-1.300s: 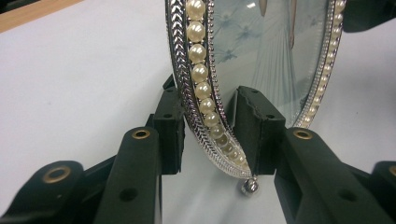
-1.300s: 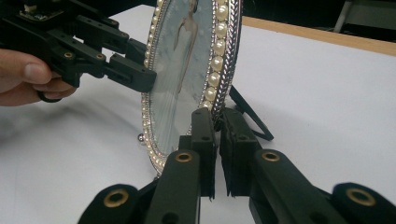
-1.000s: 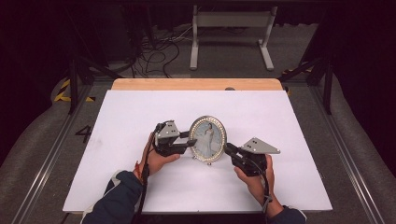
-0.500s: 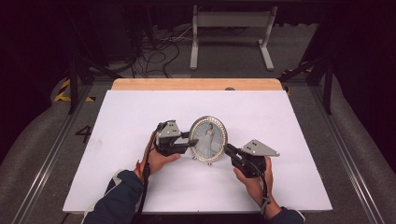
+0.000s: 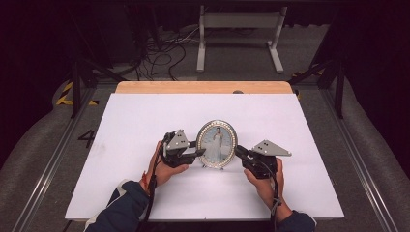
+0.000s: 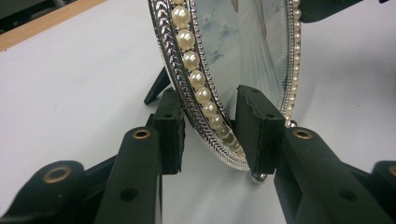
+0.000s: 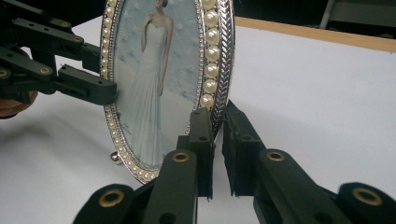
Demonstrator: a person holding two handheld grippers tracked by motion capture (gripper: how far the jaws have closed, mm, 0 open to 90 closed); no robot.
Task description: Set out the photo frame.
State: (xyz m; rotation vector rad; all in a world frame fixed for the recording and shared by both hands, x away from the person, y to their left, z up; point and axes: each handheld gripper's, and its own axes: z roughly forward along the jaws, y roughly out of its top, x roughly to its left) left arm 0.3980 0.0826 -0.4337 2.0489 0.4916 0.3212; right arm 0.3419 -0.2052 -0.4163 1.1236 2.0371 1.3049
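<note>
An oval frame point(image 5: 217, 144) holding a bride's photo stands upright mid-table point(image 5: 145, 116). Right gripper point(image 5: 238, 153) pinches its rim; left gripper point(image 5: 200, 153) straddles the opposite rim, seemingly not quite clamped.

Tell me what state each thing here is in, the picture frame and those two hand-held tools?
Oval photo frame: upright on the white table, propped by a back stand, rim held on both sides.
Left tool: jaws straddle the frame's pearl rim; they have just been closing; whether both pads press is unclear.
Right tool: shut on the frame's rim, one jaw in front, one behind.
</note>
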